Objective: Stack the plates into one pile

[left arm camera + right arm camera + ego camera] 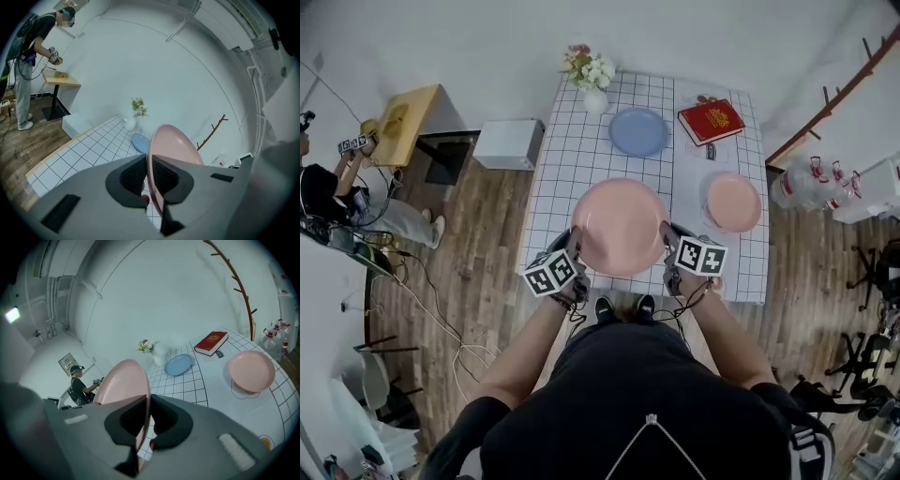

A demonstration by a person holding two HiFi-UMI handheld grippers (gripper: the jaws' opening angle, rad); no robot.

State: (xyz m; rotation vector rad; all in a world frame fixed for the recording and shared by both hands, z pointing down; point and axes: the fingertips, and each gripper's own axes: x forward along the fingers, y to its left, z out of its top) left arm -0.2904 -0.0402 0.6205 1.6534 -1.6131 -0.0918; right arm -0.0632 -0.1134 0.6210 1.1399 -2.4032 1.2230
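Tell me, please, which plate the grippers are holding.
The large pink plate, clamped by left gripper and right gripper; the small pink plate and blue plate are not held.

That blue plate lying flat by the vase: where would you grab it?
Probably by its thin rim: the blue plate lies flat on the table, so only the edge offers a bite. Come in low from opposite sides, as the left gripper and right gripper pinch the large pink plate.
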